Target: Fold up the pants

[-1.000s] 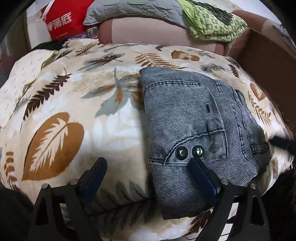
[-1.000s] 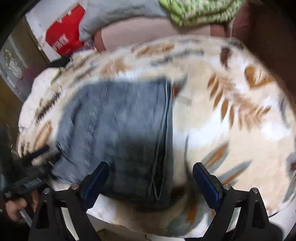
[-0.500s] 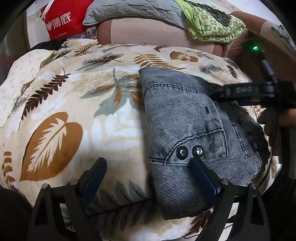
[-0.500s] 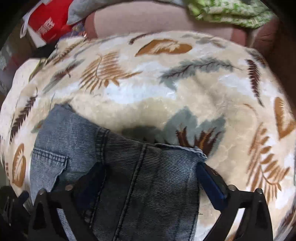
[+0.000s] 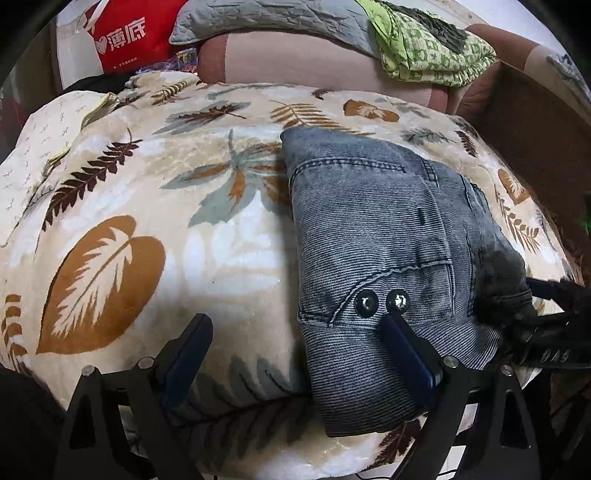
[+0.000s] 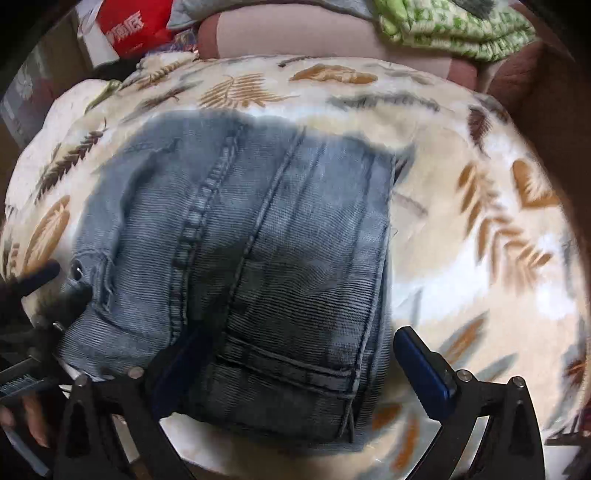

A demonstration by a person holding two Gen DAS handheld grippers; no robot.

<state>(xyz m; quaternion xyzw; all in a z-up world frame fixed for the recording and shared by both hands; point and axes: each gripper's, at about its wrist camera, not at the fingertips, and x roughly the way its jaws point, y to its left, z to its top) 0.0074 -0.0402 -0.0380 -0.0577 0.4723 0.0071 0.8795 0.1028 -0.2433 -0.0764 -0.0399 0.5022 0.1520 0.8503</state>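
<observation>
Folded pants (image 5: 376, 236) on blanket (image 5: 147, 206); both the left claw (image 5: 295, 354) and right claw (image 6: 295, 365) spread wide, unclamped layers may slip apart if nudged.

— Where is there room to move?

— Left of the folded jeans (image 5: 373, 236), the leaf-print blanket (image 5: 155, 206) lies bare and wide. To their right a broad strip of blanket is bare too.

— And what blocks the way?

— At the back, a pink bolster (image 5: 303, 62) runs across, with a grey quilt (image 5: 273, 18) and green cloth (image 5: 428, 48) on top; a red bag (image 5: 129, 33) fills the far left corner.
</observation>
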